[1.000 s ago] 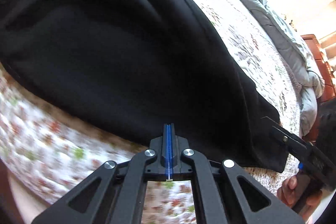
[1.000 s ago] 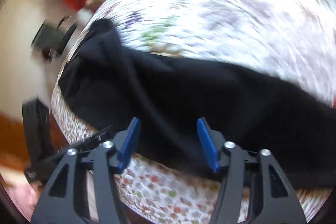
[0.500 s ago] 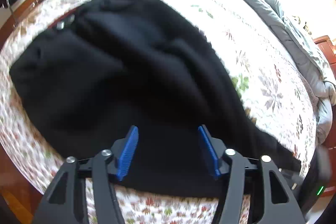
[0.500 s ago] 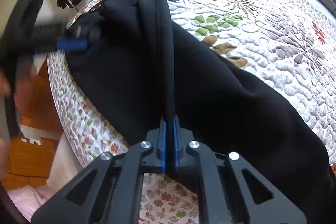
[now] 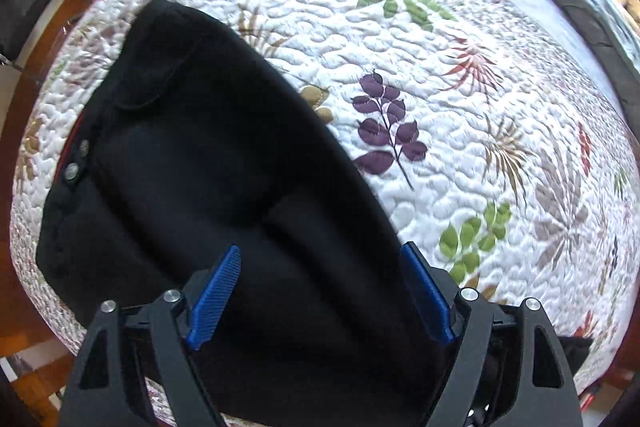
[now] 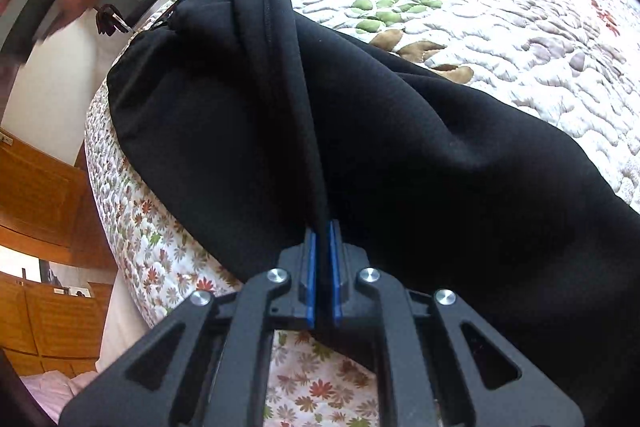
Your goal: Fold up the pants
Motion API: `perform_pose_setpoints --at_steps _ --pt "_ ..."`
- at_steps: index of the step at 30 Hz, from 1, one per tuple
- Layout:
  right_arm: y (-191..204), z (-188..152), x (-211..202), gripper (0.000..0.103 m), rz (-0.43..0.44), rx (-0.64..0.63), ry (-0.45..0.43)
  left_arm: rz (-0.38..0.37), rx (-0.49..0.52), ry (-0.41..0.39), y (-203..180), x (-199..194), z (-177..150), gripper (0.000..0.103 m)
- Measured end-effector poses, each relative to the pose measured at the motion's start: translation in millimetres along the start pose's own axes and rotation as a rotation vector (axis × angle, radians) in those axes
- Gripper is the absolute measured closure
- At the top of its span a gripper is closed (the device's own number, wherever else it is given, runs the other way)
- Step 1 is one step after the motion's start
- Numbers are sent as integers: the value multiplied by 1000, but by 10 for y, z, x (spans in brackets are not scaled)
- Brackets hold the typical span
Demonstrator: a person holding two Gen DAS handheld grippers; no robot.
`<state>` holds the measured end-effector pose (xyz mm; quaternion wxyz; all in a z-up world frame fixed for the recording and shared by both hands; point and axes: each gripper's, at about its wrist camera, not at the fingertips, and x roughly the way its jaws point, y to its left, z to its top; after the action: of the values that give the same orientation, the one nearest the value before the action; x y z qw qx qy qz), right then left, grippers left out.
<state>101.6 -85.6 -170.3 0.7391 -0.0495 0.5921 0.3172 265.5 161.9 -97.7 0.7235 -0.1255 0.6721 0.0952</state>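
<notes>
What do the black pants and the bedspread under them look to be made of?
Black pants: soft matte woven or knit cloth, seemingly; it drapes in rounded folds without shine. Bedspread: quilted cotton-like fabric, matte, with puffy stitched texture and printed leaves.

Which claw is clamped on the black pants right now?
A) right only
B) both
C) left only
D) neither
A: in the right wrist view the right claw has its blue pads pinched on a fold of the black pants, while in the left wrist view the left claw stands wide open above the cloth, its jaws having just been opening.
</notes>
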Motion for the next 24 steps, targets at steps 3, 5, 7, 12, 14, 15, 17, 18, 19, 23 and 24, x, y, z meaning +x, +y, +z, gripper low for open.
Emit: perform_pose_setpoints --at_steps 3,5,7,12,14,15,17,18,19,23,24 --pt "-21 5 10 98 7 2 1 -20 -16 56 -85 102 171 21" --pt "-37 10 14 98 16 7 1 -4 -23 92 -137 200 254 21" --pt "-56 8 9 97 27 12 -1 48 -29 124 -170 307 348 21" --pt "-108 -9 -3 97 55 30 -11 58 -81 151 -34 416 423 72" --pt "-104 -6 -15 97 55 28 -14 26 -80 132 77 383 395 87" --pt "-105 -5 -23 97 54 29 -15 0 -86 114 141 337 362 88" --pt "-109 8 -58 98 53 41 -20 -53 -101 54 293 193 239 91" --pt "-113 13 -82 98 52 45 -25 -83 -101 0 380 74 120 91" --pt "-112 18 -109 98 50 46 -30 -105 -97 -52 458 -31 -7 92" --pt "-75 16 -203 98 31 33 -47 -149 -91 -242 757 -394 -588 92" --pt "-62 12 -214 98 27 29 -48 -161 -89 -290 846 -471 -771 92"
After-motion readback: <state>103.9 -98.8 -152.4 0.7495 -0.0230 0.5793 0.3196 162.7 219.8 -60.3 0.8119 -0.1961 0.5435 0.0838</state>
